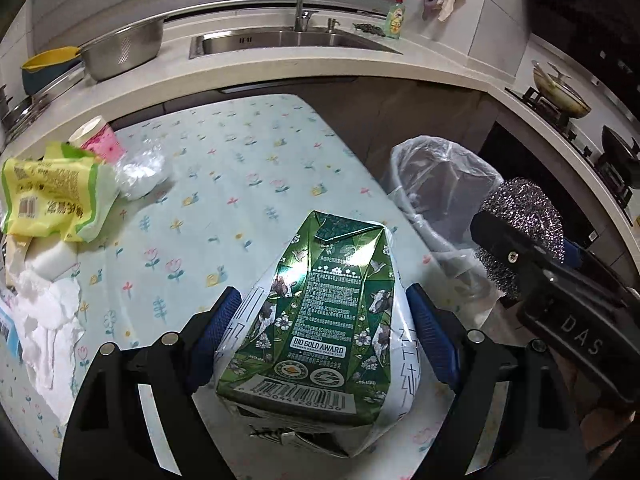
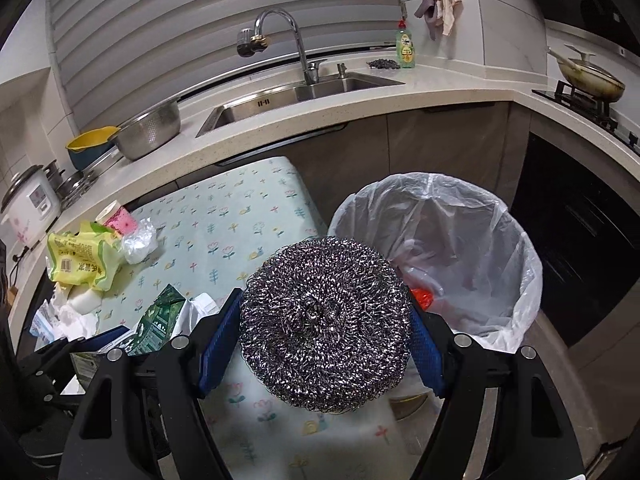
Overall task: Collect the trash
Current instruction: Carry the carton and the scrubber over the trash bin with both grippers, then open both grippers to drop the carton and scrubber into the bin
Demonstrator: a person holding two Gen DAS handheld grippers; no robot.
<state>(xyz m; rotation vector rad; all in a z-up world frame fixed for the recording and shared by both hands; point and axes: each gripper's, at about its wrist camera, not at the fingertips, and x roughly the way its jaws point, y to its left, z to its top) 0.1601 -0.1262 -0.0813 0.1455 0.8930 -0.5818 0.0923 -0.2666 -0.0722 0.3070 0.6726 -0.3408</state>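
sink (image 2: 304, 92) – steel | colander (image 2: 150, 132) – counter, left | soap bottle (image 2: 405, 50) | pan (image 2: 592, 78) – stove

Green carton (image 1: 320, 312), silver scourer (image 2: 326, 330), flowered tablecloth (image 1: 224, 160)

A pale L-shaped counter (image 2: 400, 92) holds a steel sink (image 2: 304, 92) below a slatted blind (image 2: 200, 20).

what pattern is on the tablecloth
Pale mint tablecloth with small pastel flowers and snails, clearest in the left wrist view.
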